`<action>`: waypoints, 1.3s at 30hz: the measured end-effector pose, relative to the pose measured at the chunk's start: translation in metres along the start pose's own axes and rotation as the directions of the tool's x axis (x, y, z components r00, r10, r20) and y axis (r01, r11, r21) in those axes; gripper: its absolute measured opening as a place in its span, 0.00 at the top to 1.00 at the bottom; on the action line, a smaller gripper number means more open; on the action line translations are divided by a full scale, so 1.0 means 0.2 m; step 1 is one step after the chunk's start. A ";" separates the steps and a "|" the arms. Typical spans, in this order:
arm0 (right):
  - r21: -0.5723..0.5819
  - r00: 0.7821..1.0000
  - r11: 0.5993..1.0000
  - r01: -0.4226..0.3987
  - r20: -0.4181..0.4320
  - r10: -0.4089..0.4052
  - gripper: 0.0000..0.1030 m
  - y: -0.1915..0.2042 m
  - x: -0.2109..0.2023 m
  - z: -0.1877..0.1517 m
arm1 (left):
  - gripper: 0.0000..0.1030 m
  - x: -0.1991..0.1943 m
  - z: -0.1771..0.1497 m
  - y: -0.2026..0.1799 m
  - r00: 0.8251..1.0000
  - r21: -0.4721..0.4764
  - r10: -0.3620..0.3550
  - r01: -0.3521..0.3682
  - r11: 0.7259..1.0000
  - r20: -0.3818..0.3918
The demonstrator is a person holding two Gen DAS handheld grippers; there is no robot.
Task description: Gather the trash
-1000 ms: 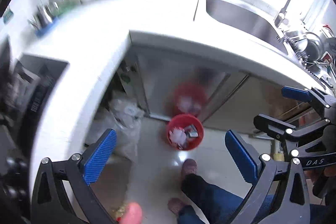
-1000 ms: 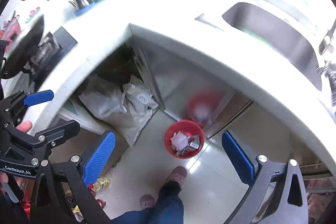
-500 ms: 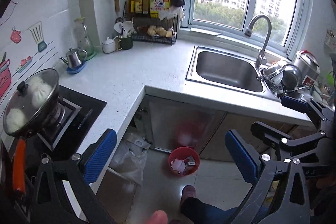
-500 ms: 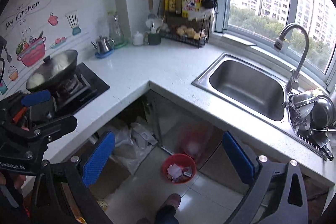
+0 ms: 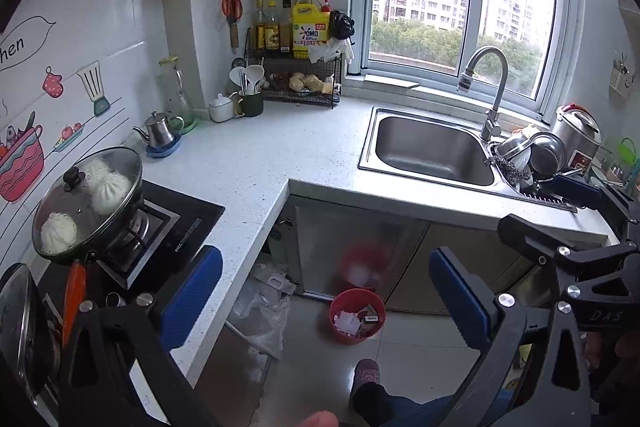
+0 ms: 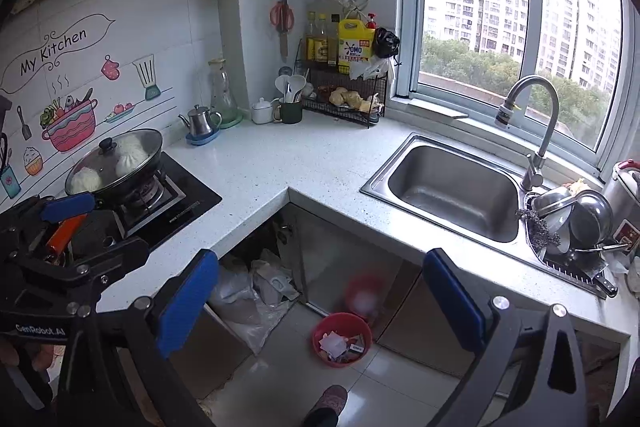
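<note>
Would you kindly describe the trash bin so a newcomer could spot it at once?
Start at the steel sink under the window and drop to the tiled floor before the cabinet doors below. There stands a small round red bin holding paper scraps, the only red thing on the floor, right of the pale plastic bags.

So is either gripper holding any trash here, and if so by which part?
Nothing is held. The left gripper and right gripper are both open and bare, high above the red bin.
</note>
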State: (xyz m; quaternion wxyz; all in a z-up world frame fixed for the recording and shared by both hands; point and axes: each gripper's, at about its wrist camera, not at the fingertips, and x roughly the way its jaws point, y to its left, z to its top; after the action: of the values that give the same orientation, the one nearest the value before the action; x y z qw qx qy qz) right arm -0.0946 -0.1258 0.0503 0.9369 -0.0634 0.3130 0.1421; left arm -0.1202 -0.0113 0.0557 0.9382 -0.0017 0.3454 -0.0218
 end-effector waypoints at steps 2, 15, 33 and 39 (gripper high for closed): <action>-0.001 1.000 1.000 0.007 0.006 -0.007 0.01 0.00 -0.02 -0.01 | 0.01 -0.01 -0.01 0.00 1.000 0.004 -0.004 0.004 1.000 0.006; 0.021 0.999 1.000 0.013 0.035 -0.014 0.01 -0.02 -0.10 -0.05 | 0.01 -0.07 -0.03 -0.01 1.000 -0.002 -0.006 0.006 1.000 0.018; 0.005 0.999 1.000 -0.002 0.035 0.002 0.01 0.02 -0.16 -0.05 | 0.01 -0.11 -0.06 0.00 1.000 -0.017 -0.004 0.004 1.000 0.012; 0.008 1.000 1.000 0.010 0.016 -0.010 0.01 0.02 -0.17 -0.06 | 0.01 -0.11 -0.08 -0.02 1.000 -0.012 -0.002 0.002 1.000 -0.010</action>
State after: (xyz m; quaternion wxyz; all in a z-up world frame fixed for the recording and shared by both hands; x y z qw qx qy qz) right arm -0.1284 -0.1313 0.0603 0.9404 -0.0602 0.3056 0.1366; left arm -0.1480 -0.0136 0.0576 0.9364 -0.0076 0.3504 -0.0205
